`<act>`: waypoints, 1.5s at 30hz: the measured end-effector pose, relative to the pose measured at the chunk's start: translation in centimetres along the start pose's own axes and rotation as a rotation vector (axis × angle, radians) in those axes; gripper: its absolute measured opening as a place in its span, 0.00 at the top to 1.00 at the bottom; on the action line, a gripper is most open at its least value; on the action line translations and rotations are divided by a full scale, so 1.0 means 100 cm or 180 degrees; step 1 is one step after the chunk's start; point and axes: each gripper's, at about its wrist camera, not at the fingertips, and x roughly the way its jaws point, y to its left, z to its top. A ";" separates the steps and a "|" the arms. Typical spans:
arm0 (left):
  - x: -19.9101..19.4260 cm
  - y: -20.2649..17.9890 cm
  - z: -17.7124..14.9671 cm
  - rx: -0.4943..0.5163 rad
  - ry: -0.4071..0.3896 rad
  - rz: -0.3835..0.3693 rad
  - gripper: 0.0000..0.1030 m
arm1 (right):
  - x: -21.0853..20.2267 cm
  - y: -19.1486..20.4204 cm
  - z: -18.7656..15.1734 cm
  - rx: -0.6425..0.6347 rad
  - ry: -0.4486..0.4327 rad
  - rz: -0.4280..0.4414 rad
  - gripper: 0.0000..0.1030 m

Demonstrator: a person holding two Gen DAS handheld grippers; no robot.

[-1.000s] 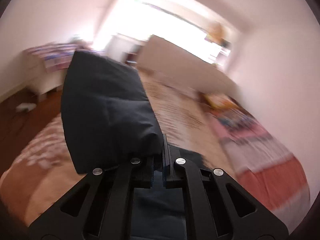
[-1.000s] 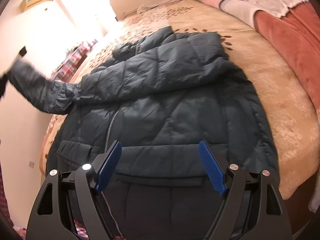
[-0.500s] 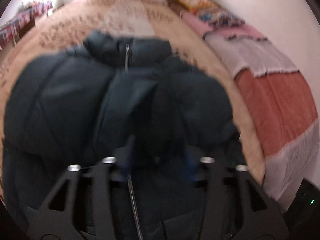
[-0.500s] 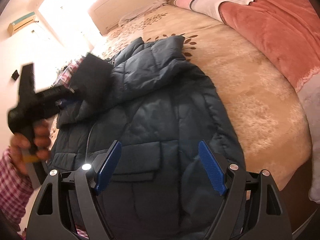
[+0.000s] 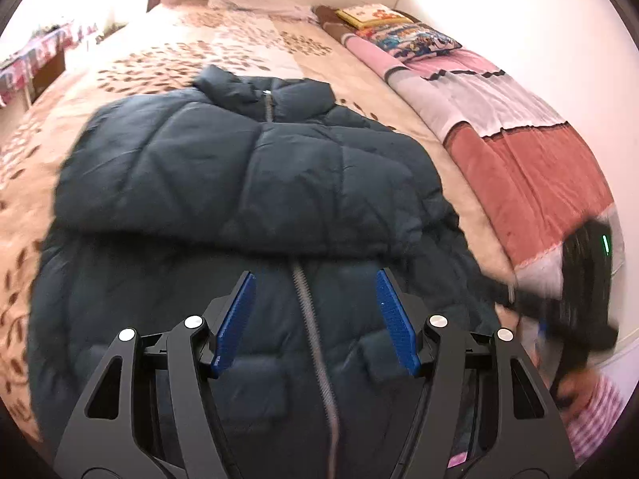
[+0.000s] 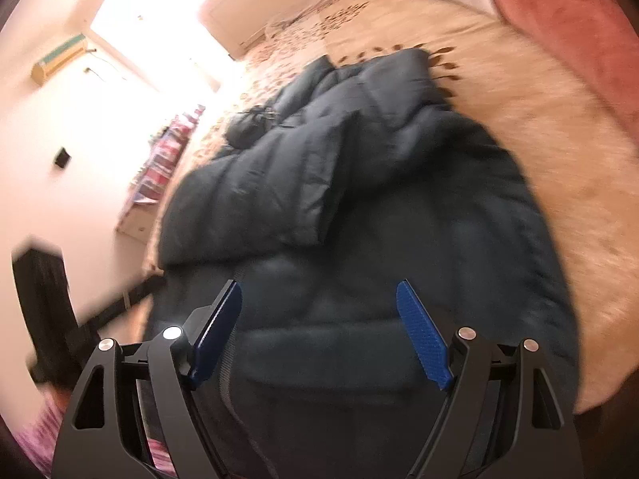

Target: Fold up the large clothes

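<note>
A: Where does the dark navy quilted puffer jacket (image 5: 247,183) lie?

B: Flat on the bed with the beige leaf-patterned cover (image 5: 167,60), front up, collar toward the headboard. Both sleeves are folded in across the chest, and the grey metal zipper (image 5: 311,327) runs down the middle of the lower half.

A: And the left gripper (image 5: 315,319)?

B: It hovers above the lower front of the jacket, right over the zipper line. Its jaws have just been opening and now stand wide apart; nothing is pinched between the blue pads, the fabric is only below them.

A: The right gripper (image 6: 319,327)?

B: Also spread wide and empty, above the hem part of the jacket (image 6: 359,207), by a pocket seam. In the left wrist view it shows as a black blur at the bed's right edge, held by a hand (image 5: 575,391) with a pink striped sleeve (image 5: 595,423).

A: Anything beside the jacket?

B: A folded pink, white and red fleece blanket (image 5: 515,135) along the right side of the bed, well apart from the jacket.
</note>
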 end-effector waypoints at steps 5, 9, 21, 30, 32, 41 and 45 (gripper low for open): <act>-0.038 0.024 -0.032 -0.0007 -0.0116 0.0224 0.40 | 0.028 0.005 0.023 0.0128 0.0046 -0.0091 0.24; -0.057 0.051 -0.054 -0.0185 -0.0104 0.0386 0.40 | 0.060 0.001 0.038 0.0300 0.0233 -0.0179 0.51; -0.070 0.109 -0.078 -0.0648 -0.0101 0.0675 0.40 | 0.058 -0.005 0.037 0.0329 0.0126 -0.0362 0.91; -0.075 0.133 -0.085 -0.1006 -0.0097 0.0743 0.40 | 0.058 -0.004 0.035 0.0271 0.0281 -0.0424 0.55; -0.081 0.140 -0.088 -0.1080 -0.0110 0.0796 0.40 | 0.040 0.000 0.030 0.0132 0.0201 -0.0423 0.47; -0.088 0.161 -0.117 -0.1164 0.0217 0.0866 0.40 | -0.056 -0.020 -0.046 -0.0397 0.0215 -0.0775 0.38; -0.092 0.153 -0.122 -0.0798 0.0440 0.1113 0.40 | -0.079 -0.042 -0.078 -0.0323 0.0439 -0.0892 0.38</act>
